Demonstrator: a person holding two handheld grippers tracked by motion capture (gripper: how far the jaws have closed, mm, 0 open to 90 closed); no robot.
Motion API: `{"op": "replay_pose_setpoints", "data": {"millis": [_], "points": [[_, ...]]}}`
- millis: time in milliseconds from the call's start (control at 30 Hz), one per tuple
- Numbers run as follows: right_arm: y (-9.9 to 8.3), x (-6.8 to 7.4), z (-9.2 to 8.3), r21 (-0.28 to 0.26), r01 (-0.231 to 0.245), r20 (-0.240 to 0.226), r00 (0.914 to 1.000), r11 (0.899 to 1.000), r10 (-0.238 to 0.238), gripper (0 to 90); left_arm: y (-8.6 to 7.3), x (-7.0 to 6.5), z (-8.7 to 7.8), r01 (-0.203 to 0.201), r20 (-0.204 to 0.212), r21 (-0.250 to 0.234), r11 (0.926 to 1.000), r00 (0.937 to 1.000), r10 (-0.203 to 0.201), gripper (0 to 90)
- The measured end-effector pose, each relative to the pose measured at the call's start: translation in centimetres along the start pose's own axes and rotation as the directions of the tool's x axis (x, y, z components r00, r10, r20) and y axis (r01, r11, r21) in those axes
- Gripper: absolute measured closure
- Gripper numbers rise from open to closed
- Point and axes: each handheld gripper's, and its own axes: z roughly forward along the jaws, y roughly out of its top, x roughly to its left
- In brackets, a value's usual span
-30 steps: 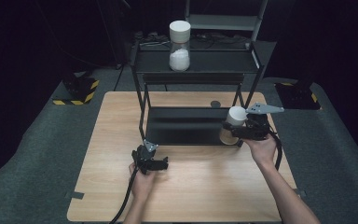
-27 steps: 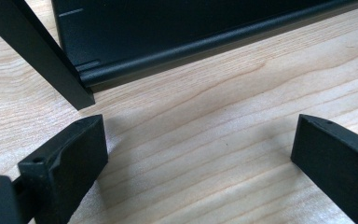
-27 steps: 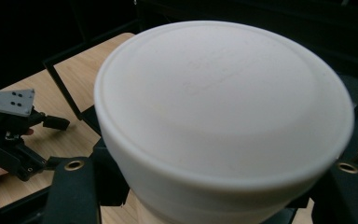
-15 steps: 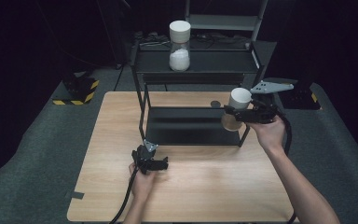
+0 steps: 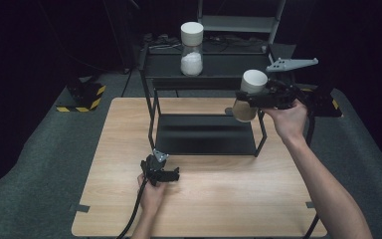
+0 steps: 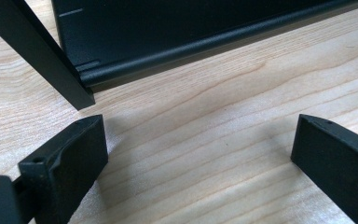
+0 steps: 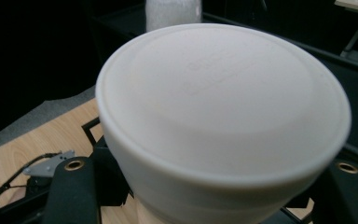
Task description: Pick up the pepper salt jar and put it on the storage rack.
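**A:** At the left, near the front left leg of the black metal two-tier shelf rack [image 5: 204, 107], the left hand-held gripper [image 5: 160, 173] lies low on the light wooden bench [image 5: 219, 199], jaws spread wide over bare wood, holding nothing.

**B:** And on top of the rack?

**A:** A clear jar with a white lid and white powder [image 5: 191, 48] stands upright on the top tier, towards its left half. That one looks already placed.

**B:** Then the right side.

**A:** The right hand-held gripper [image 5: 251, 99] is raised in the air just off the rack's right front corner, roughly level with the top tier. It pinches a second white-lidded jar with tan contents [image 5: 248, 94] across its body, with the jar upright and clear of the bench.

**B:** So how far along?

**A:** By my reading, about midway: the jar is lifted, not yet set down. Moving it over the top tier beside the first jar and releasing appear to remain.
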Motion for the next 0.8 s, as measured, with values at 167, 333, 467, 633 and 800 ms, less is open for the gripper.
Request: {"op": "replay_pose_setpoints", "data": {"millis": [167, 333, 467, 633, 800], "points": [[1.8, -0.6, -0.1, -0.005, -0.018, -0.026, 0.9995, 1.0, 0.018, 34.8, 0.0, 0.0, 0.0, 0.0, -0.001, -0.001, 1.0, 1.0, 0.0, 3.5], [3.7, -0.6, 0.1, -0.011, -0.025, -0.016, 0.9996, 1.0, 0.025, 34.7, 0.0, 0.0, 0.0, -0.001, -0.002, 0.0, 1.0, 1.0, 0.001, 3.5], [4.5, -0.5, 0.2, -0.023, -0.033, -0.007, 0.9994, 0.999, 0.033, 34.7, 0.0, 0.0, 0.0, -0.001, -0.002, 0.001, 1.0, 1.0, 0.001, 3.5], [6.2, -0.6, 0.7, -0.027, -0.064, 0.013, 0.9979, 0.998, 0.064, 34.7, 0.0, 0.0, 0.0, -0.001, -0.002, 0.001, 1.0, 1.0, 0.001, 3.5], [7.9, -0.2, 2.0, -0.025, -0.074, 0.066, 0.995, 0.997, 0.075, 34.7, 0.1, 0.0, 0.0, -0.004, -0.002, 0.004, 1.0, 1.0, 0.004, 3.5]]}}
